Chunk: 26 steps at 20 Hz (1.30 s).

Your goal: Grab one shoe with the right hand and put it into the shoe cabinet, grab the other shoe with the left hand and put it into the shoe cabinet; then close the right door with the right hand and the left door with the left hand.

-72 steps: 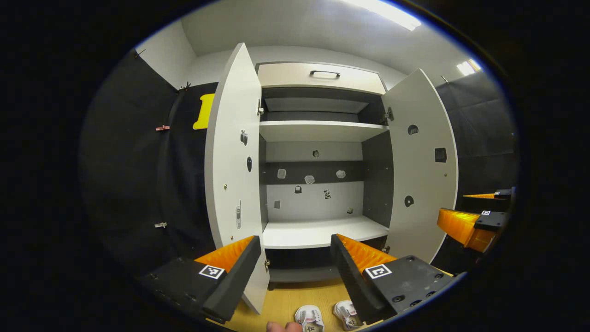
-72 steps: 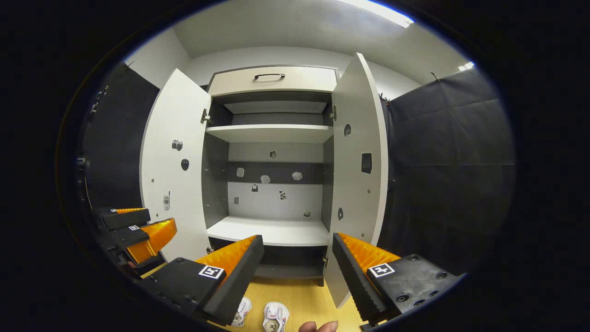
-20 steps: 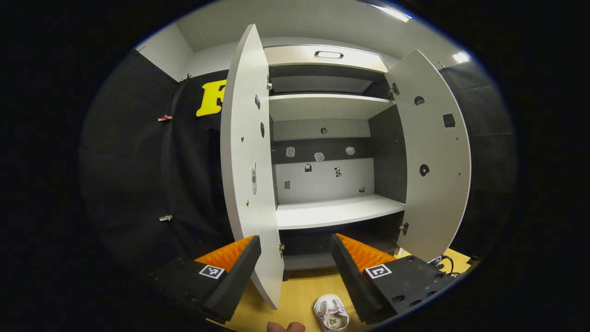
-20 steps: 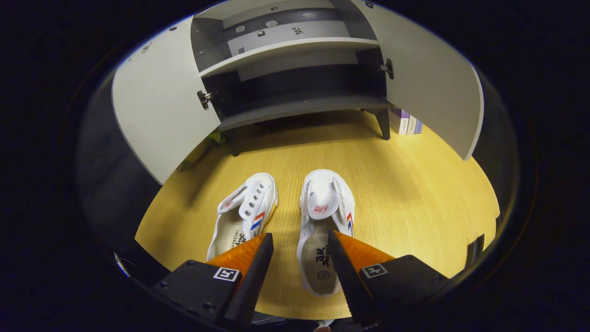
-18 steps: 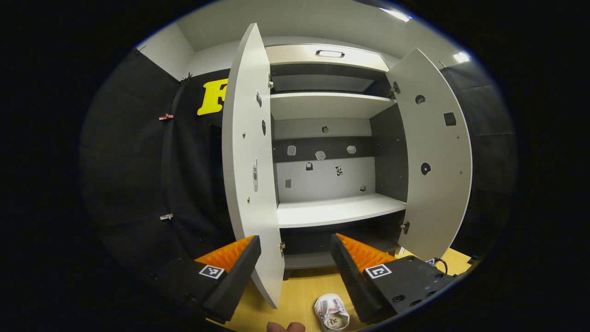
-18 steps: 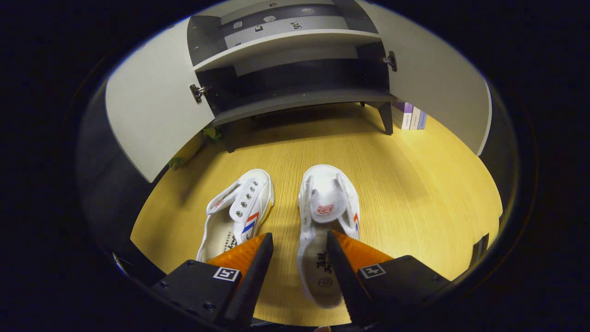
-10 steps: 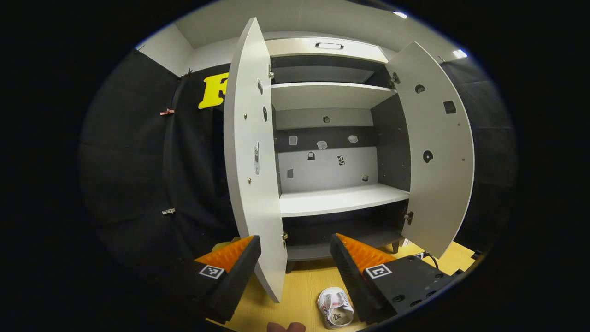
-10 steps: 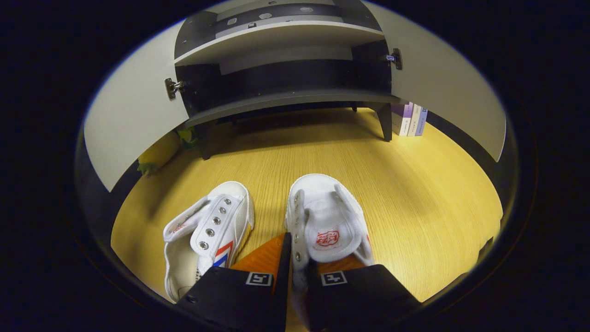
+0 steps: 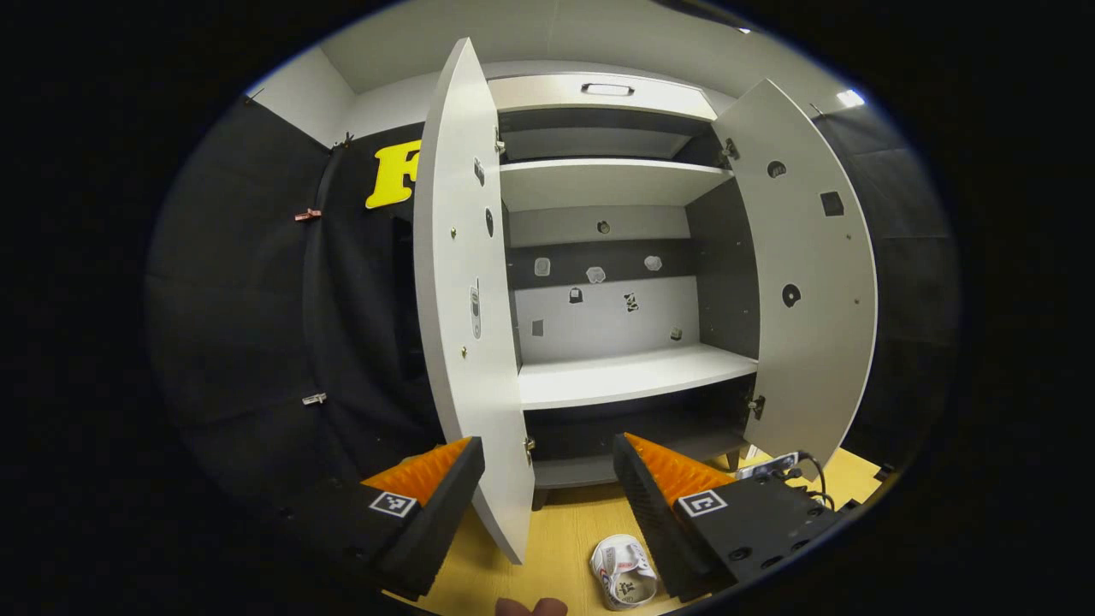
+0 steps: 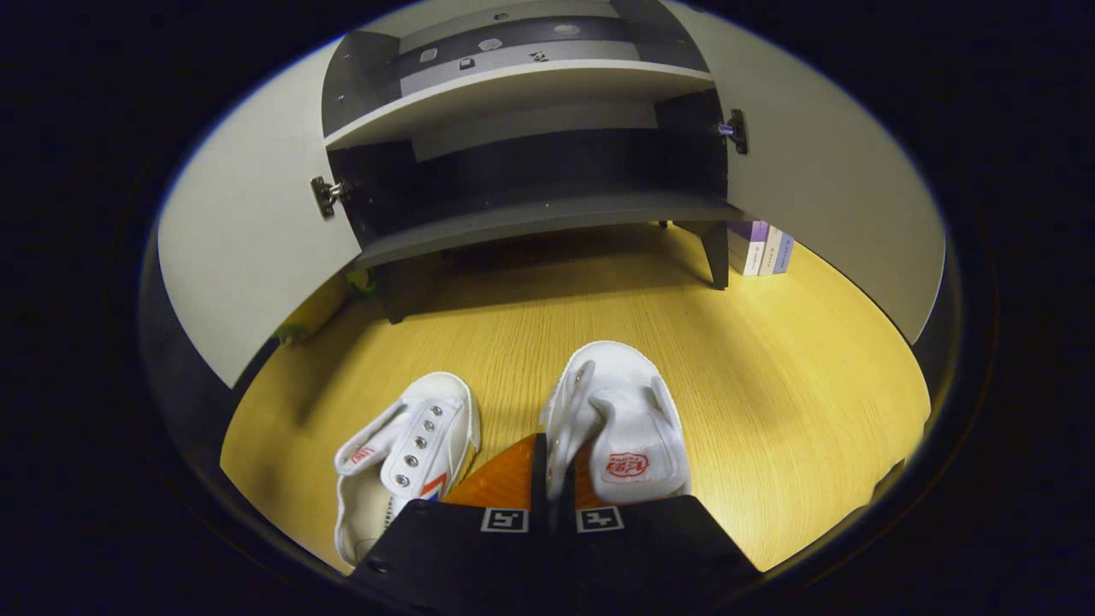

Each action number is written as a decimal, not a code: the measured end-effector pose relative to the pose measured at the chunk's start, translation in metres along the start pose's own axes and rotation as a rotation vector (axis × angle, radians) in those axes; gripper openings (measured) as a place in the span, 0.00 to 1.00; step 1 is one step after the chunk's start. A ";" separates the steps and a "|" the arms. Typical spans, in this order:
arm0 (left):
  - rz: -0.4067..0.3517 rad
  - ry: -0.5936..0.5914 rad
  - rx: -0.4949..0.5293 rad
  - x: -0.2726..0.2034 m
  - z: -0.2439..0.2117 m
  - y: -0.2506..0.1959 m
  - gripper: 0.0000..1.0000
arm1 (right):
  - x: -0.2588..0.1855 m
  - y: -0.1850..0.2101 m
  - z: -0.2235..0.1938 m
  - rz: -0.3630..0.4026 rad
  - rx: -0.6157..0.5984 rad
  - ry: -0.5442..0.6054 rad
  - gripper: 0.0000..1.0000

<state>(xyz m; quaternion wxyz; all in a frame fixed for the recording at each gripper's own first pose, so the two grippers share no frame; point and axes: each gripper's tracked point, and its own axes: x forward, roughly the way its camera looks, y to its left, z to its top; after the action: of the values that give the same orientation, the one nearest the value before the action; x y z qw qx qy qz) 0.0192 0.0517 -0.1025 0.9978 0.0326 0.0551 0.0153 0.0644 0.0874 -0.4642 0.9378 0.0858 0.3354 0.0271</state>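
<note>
Pinching right shoe (image 10: 620, 428) sidewall, right tool (image 10: 553, 466); left tool (image 9: 547, 479) agape

Shoes: two, shoe in the tool (image 10: 620, 428) and other shoe (image 10: 402, 462)
Cabinet doors: two, left door (image 9: 466, 299) and right door (image 9: 813, 282)
Books: three (image 10: 760, 246)
Drawer handles: one (image 9: 606, 88)

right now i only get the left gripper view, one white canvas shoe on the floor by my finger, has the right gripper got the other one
Observer: Yes, the right gripper is shut on the side wall of the right white canvas shoe.
Operator: is it off the floor
Observer: I cannot tell; it sits over the yellow wooden floor.
Operator: anything beside the cabinet
Observer: A few purple and white books stand by the dark right leg of the grey shoe cabinet.
</note>
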 end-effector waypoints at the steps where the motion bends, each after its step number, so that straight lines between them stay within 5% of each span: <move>1: -0.005 -0.002 -0.001 -0.001 0.000 -0.002 0.95 | -0.007 -0.001 0.009 0.006 -0.003 -0.017 0.06; 18: -0.041 -0.032 -0.021 -0.024 0.018 0.002 0.95 | -0.149 0.076 0.277 0.120 -0.029 -0.329 0.05; 22: -0.043 -0.038 -0.035 -0.029 0.018 -0.001 0.95 | -0.150 0.092 0.351 0.128 -0.072 -0.394 0.05; 26: -0.040 -0.044 -0.047 -0.021 0.017 -0.004 0.95 | -0.105 0.090 0.407 0.103 -0.129 -0.367 0.05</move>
<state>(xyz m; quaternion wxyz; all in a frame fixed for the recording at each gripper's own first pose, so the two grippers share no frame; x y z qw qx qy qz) 0.0002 0.0464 -0.0837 0.9994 0.0084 0.0334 -0.0042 0.2415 0.1062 -0.0729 0.9841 0.0460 0.1515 0.0801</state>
